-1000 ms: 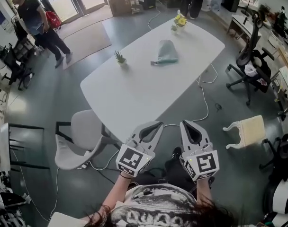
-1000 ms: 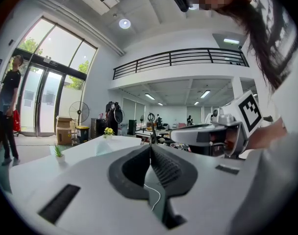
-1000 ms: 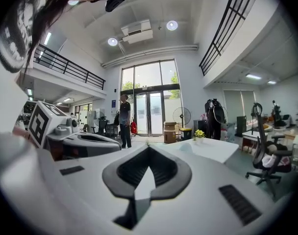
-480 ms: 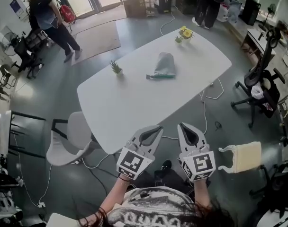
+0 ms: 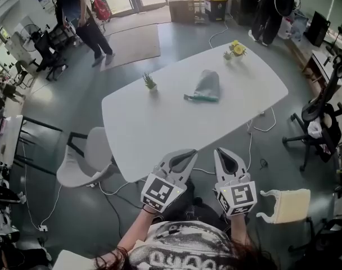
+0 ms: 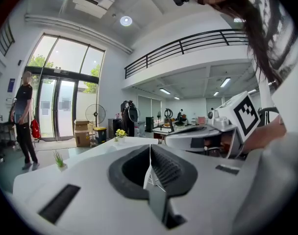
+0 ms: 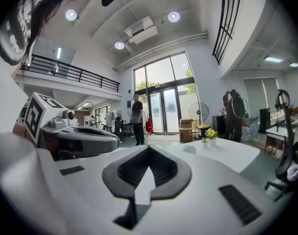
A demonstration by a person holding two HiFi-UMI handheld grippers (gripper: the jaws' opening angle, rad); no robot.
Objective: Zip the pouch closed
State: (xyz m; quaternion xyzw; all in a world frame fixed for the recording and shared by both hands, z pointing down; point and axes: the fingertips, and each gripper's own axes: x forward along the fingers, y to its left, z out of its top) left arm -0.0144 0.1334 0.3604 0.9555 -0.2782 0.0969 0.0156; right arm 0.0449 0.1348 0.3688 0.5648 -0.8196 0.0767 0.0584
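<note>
1. Pouch [image 5: 206, 86], grey with a teal strip [image 5: 200, 98] along the edge nearer the grippers, lies flat well ahead of both of them. It is roughly in line with the gap between the two, and neither touches it. We cannot tell whether its zip is open or done up.
2. We read the left gripper [image 5: 189, 153] as closed: its jaws meet at the tips with nothing between them.
3. The right gripper [image 5: 221, 152] is held just beside the left one, and we see its jaws together too, holding nothing.
4. The white table [image 5: 154, 128] begins by both grippers' tips in the head view and carries the pouch on its far half.
5. On the table, a small green plant [image 5: 150, 82] stands ahead and left of the left gripper, apart from the pouch. A pot of yellow flowers [image 5: 235, 48] stands beyond the pouch, ahead and slightly right of the right gripper.
6. A grey chair [image 5: 86, 162] is to the left of the left gripper, and a pale stool [image 5: 286, 204] is on the floor to the right of the right gripper.
7. Far ahead, past the table, we see one person [image 5: 81, 10] off to the left and another [image 5: 272, 4] off to the right.
</note>
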